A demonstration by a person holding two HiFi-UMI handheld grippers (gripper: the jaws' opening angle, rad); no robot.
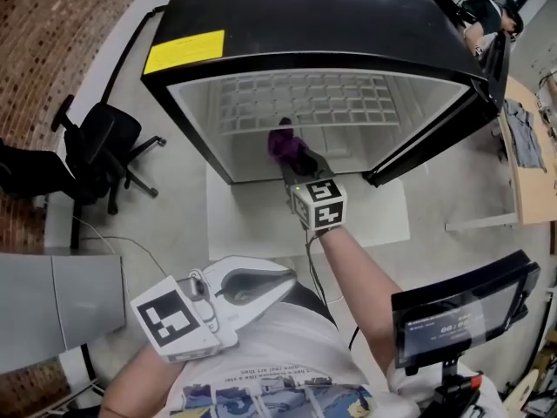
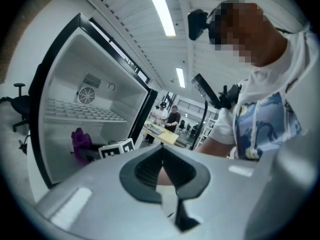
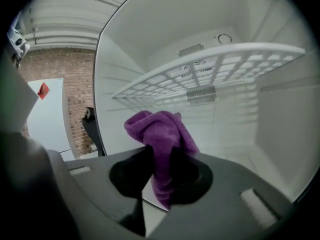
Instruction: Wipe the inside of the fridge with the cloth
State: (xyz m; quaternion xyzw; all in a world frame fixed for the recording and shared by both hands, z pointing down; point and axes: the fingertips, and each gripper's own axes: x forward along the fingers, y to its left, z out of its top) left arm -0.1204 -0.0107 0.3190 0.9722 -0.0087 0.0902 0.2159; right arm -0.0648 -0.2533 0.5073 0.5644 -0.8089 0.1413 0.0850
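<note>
At the open fridge mouth | right hand-held gripper pinches purple cloth below the wire shelf | left hand-held gripper pressed together, empty, held back | likely best: press cloth flat against walls, overlap strokes, avoid snagging shelf.

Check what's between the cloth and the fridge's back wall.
Nothing: bare space from cloth to back wall in the right gripper view; wire shelf sits higher.
</note>
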